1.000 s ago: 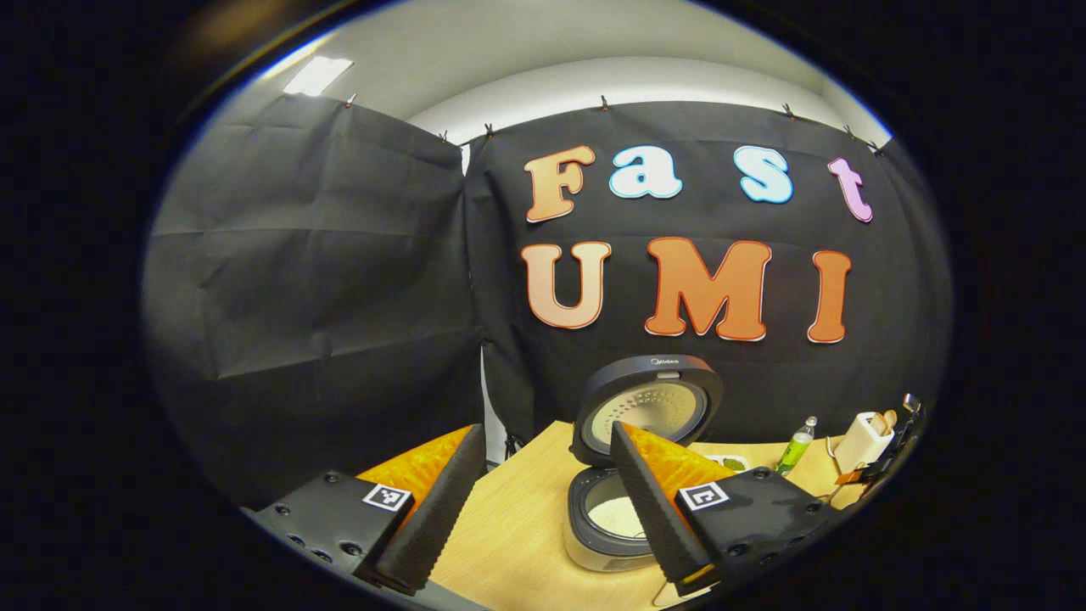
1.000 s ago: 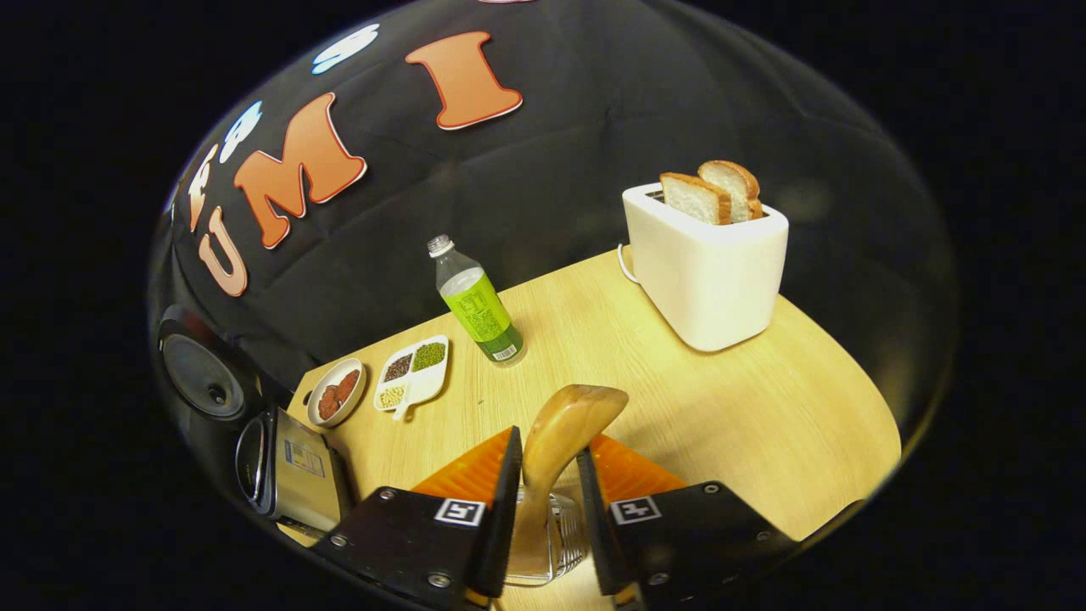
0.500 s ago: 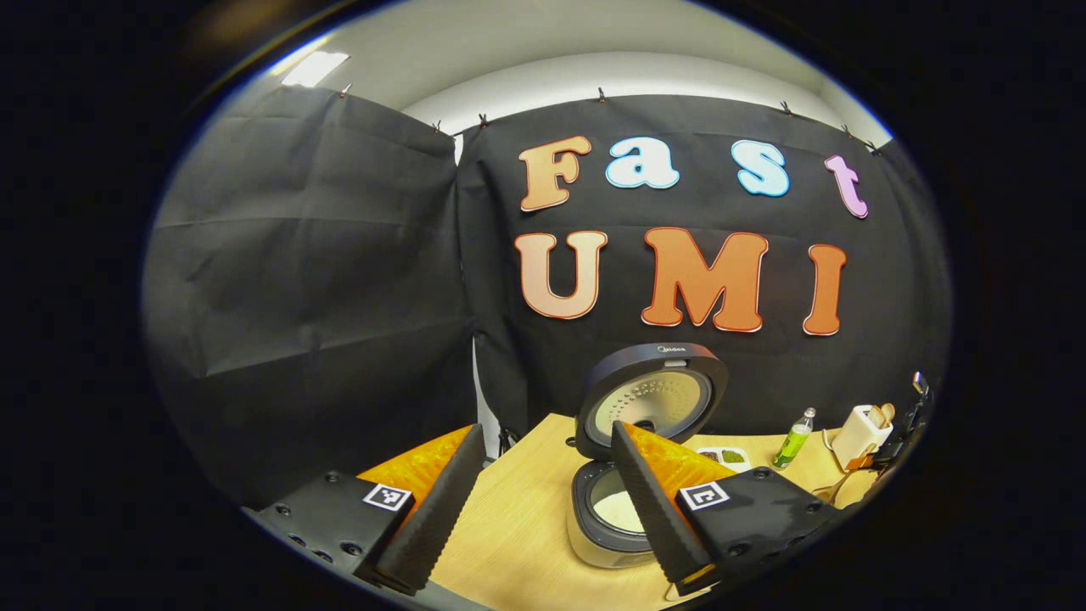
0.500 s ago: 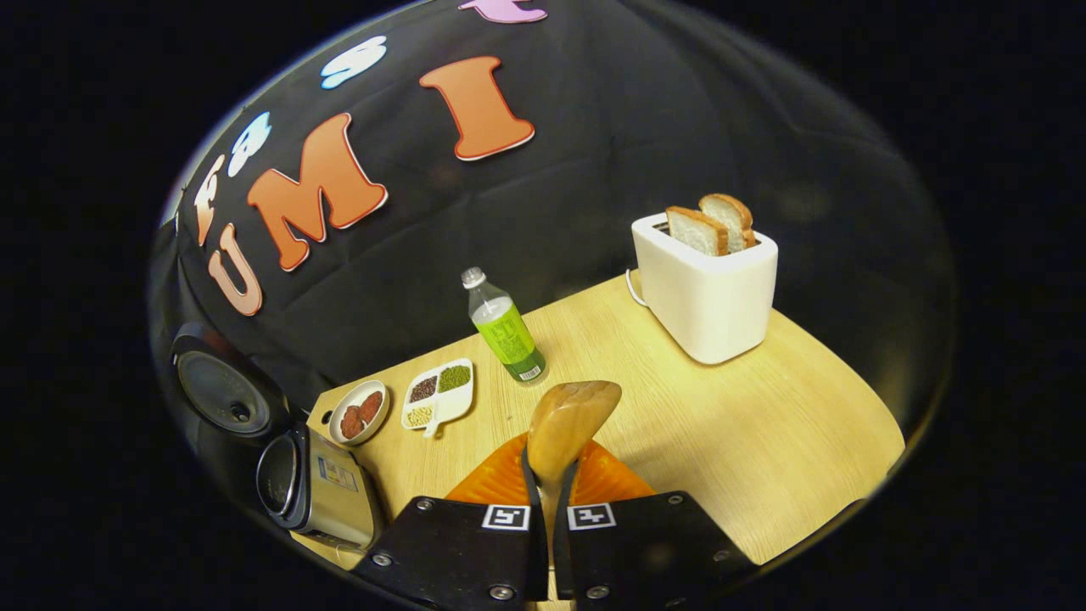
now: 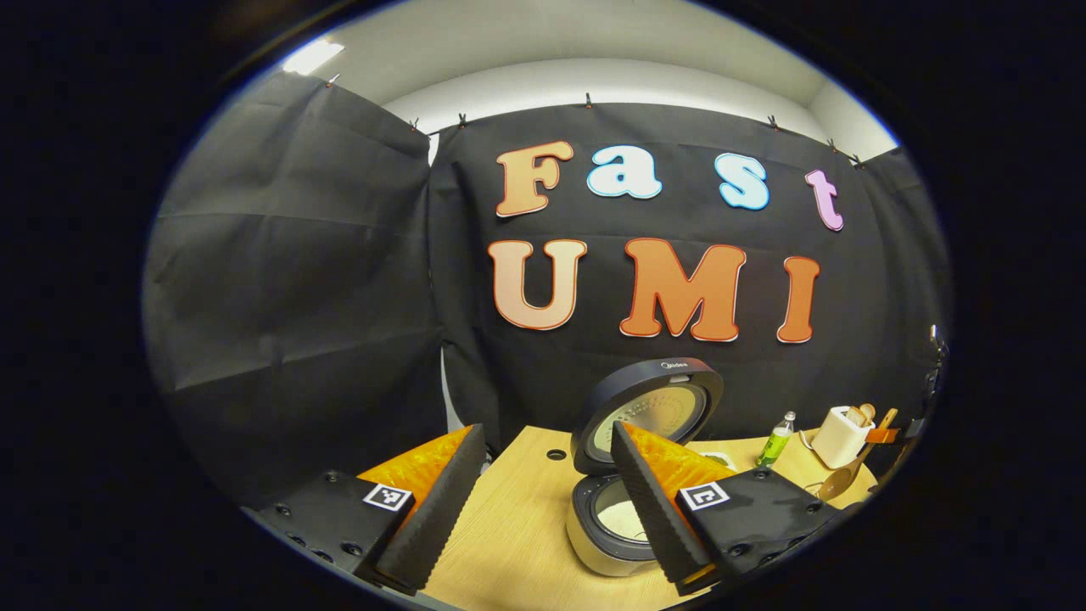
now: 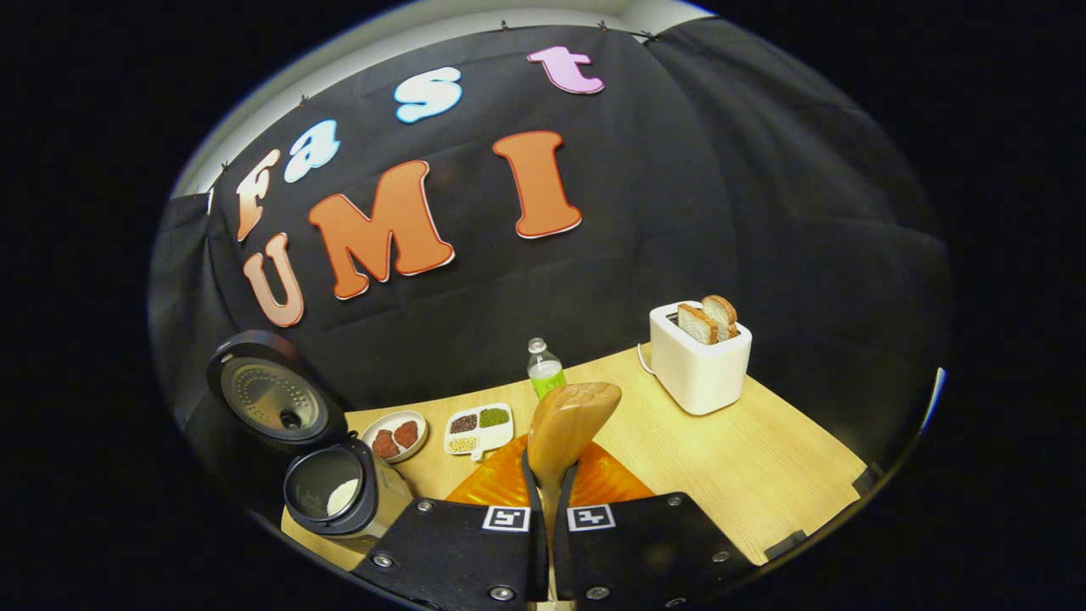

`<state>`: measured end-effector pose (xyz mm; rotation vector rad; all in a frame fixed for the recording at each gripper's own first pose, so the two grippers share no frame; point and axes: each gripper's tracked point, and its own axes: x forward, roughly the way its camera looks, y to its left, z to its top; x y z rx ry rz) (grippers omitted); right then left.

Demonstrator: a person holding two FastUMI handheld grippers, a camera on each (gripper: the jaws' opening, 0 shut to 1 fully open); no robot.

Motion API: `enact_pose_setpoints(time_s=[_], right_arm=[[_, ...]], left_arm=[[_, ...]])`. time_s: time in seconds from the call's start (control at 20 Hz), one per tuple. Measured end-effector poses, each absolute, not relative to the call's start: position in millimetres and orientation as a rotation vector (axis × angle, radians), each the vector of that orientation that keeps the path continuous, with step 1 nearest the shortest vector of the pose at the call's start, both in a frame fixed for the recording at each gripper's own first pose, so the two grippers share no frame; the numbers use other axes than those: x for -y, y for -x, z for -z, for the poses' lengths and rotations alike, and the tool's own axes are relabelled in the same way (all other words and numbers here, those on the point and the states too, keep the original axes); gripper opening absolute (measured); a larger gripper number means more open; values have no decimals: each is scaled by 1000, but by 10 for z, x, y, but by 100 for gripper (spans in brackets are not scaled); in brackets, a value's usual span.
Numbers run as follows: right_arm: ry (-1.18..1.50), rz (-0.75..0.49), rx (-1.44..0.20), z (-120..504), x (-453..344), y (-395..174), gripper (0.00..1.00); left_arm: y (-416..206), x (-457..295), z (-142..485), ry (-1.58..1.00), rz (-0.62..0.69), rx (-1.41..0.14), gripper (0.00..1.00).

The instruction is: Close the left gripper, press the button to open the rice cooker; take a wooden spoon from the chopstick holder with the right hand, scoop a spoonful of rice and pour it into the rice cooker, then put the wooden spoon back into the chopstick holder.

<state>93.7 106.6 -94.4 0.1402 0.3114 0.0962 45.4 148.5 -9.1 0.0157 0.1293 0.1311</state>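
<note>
Right gripper view: gripper pinching the spoon at bottom center, cooker lid up at lower left. Left gripper spread wide, holding nothing.

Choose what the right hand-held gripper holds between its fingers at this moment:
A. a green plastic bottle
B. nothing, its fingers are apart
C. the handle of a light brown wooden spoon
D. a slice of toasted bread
C: in the right gripper view the right hand-held gripper has both fingers pressed on the handle of the light brown wooden spoon, whose bowl stands above them.
</note>
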Motion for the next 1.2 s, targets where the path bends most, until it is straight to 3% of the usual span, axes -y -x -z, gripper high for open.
enact_pose_setpoints(time_s=[0.25, 0.85, 0.95, 1.2], right_arm=[[-79, -113, -316, 1127, -1486, -538, 2], [197, 48, -285, 2122, -1676, -438, 2], [171, 75, -255, 2044, -1704, -467, 2], [-36, 84, -399, 2357, -1854, -469, 2]], left_arm=[[-582, -1608, 169, 1, -51, -145, 99], [-544, -1905, 206, -55, -3, -166, 97], [-538, -1938, 209, -57, 1, -169, 100], [-544, -2015, 282, -49, 0, -186, 97]])
